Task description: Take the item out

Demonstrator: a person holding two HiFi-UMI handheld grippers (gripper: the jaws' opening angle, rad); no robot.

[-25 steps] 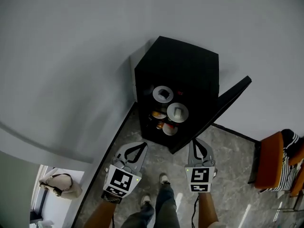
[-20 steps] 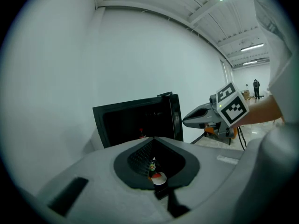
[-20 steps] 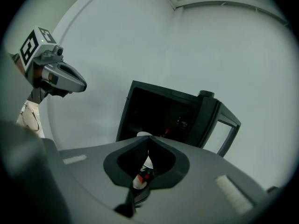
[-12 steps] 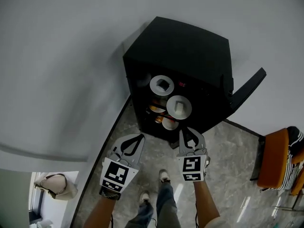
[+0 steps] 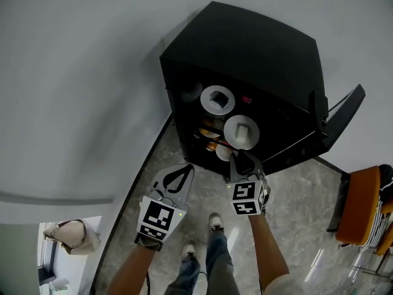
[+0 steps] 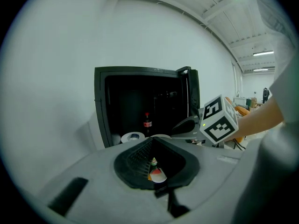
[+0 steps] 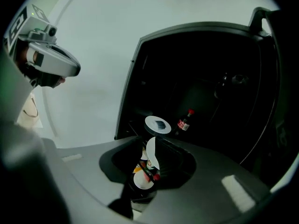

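A small black fridge (image 5: 245,60) stands on the floor with its door (image 5: 344,112) swung open to the right. On its shelves are two white-lidded containers (image 5: 218,98) (image 5: 241,132), some small packs below them, and a cola bottle (image 6: 147,122) at the back. My right gripper (image 5: 241,157) is at the fridge's lower front edge, just under the nearer white lid (image 7: 158,124). Its jaws have just been opening and nothing is between them. My left gripper (image 5: 184,169) hangs further left, outside the fridge, with its tips together and empty.
The fridge sits against a white wall (image 5: 92,72) on a grey stone floor (image 5: 295,189). An orange chair (image 5: 362,208) stands at the right. A beige bag (image 5: 67,235) lies at the lower left. The person's feet (image 5: 214,221) are below the grippers.
Both grippers have come closer to the open fridge. The right one reached its front edge and its jaws parted. The left gripper stayed shut.
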